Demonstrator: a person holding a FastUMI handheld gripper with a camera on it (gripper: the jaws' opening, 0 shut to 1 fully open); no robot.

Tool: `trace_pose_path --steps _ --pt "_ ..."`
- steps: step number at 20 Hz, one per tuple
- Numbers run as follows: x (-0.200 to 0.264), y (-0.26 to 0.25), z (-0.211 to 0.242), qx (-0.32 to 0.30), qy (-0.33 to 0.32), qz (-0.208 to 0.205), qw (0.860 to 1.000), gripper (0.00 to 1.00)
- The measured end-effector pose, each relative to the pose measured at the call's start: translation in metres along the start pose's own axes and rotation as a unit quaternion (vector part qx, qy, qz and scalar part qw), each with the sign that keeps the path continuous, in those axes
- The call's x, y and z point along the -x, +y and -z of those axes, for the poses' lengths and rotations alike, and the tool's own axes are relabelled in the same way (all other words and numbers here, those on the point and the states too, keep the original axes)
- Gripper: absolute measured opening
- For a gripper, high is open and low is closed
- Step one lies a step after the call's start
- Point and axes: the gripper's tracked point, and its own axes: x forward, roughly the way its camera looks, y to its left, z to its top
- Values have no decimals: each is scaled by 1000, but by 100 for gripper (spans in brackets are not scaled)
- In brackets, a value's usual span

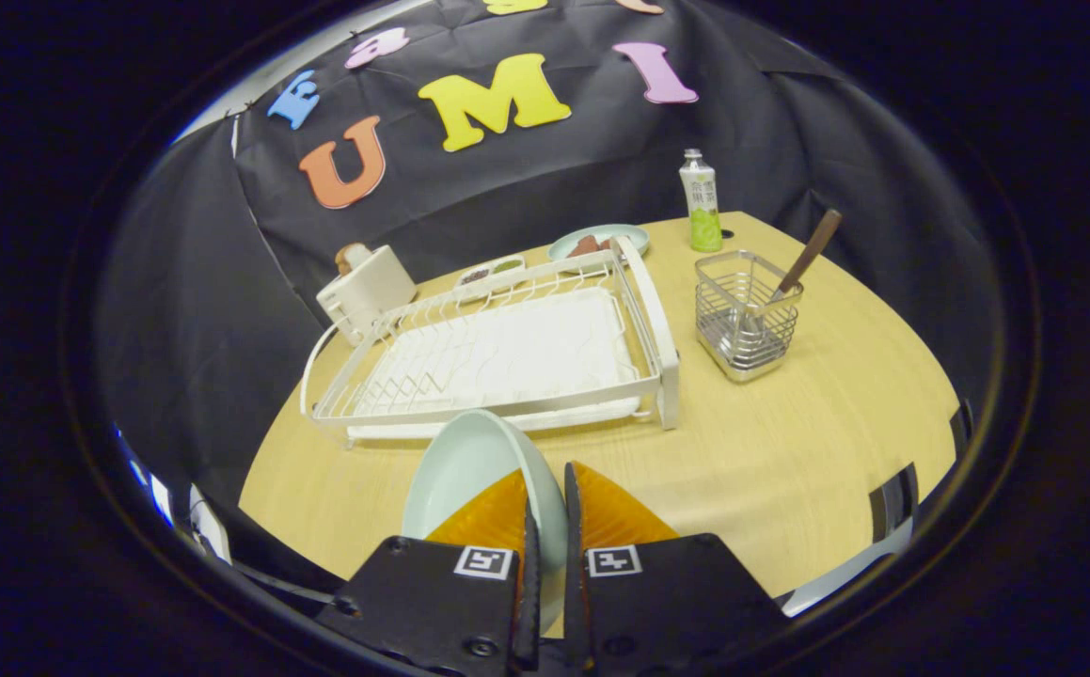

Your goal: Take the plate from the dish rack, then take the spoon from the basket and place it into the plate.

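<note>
Gripper view: tongs (545,512) pinched the plate (469,461) by its rim, edge-on over the table (789,451); thin grip, might slip or tilt.

Single fisheye view, carried on gripper (545,512), faced forward along fingers and angled down onto table (789,451). Dish rack (497,353) seen close, just ahead of fingers; basket (747,315) to rack's right, bottle (701,202) beyond it. Booth wall behind rack.
</note>
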Motion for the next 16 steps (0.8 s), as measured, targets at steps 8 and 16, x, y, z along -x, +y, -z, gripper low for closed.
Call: trace_pose_path --steps 8,16 --pt "-26 -32 21 -10 20 17 1000 20" --pt "-28 -50 10 0 -7 31 999 24"
